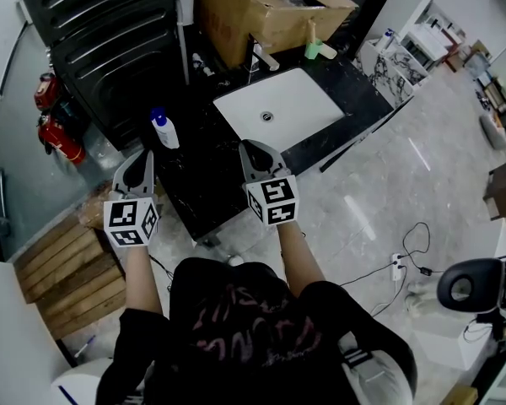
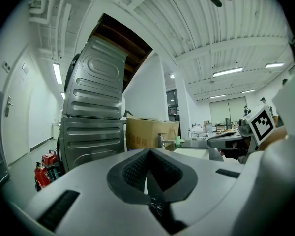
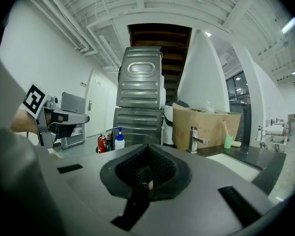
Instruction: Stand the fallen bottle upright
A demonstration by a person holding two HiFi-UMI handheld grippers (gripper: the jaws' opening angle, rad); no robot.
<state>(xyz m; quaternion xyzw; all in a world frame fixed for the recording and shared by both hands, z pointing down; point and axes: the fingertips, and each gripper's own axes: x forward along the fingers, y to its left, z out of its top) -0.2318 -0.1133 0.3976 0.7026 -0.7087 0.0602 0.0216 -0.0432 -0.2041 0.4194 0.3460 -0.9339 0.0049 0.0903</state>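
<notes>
My left gripper (image 1: 143, 157) and right gripper (image 1: 250, 148) fingers are fully closed, empty; the bottle (image 1: 164, 130) stands untouched near the tabletop's (image 1: 211, 171) left edge

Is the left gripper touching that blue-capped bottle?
Apart. The right gripper view shows open space between the left gripper and the bottle, which stands further back on the counter.

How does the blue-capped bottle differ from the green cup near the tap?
The bottle is white with a blue top; the cup is green. The bottle stands left of the sink, the cup behind it, right of the tap. Both stand upright on the black counter.
</notes>
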